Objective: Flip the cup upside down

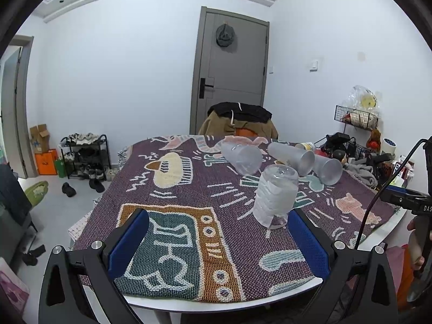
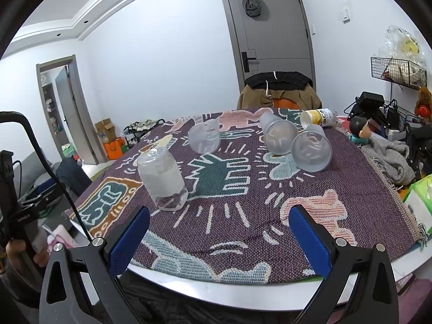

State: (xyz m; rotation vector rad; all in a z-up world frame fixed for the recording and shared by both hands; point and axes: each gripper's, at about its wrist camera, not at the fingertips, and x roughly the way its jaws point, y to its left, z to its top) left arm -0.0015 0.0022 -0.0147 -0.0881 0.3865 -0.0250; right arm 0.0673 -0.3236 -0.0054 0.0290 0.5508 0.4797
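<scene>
A frosted plastic cup (image 1: 275, 195) stands upside down on the patterned cloth, just beyond my left gripper's right finger; it also shows in the right wrist view (image 2: 163, 179). Three more frosted cups lie on their sides farther back: one (image 1: 241, 158) (image 2: 204, 137), a second (image 1: 293, 158) (image 2: 278, 135), and a third (image 1: 328, 171) (image 2: 311, 148). My left gripper (image 1: 218, 232) is open and empty over the near table edge. My right gripper (image 2: 219, 229) is open and empty near the front edge.
The round table (image 2: 243, 289) carries a woven cloth (image 1: 175, 189). A yellow-and-white can (image 2: 320, 117) lies at the back. A grey towel (image 2: 388, 159), a doll (image 2: 359, 129) and black clutter crowd the right side. A draped chair (image 1: 240, 122) stands behind the table.
</scene>
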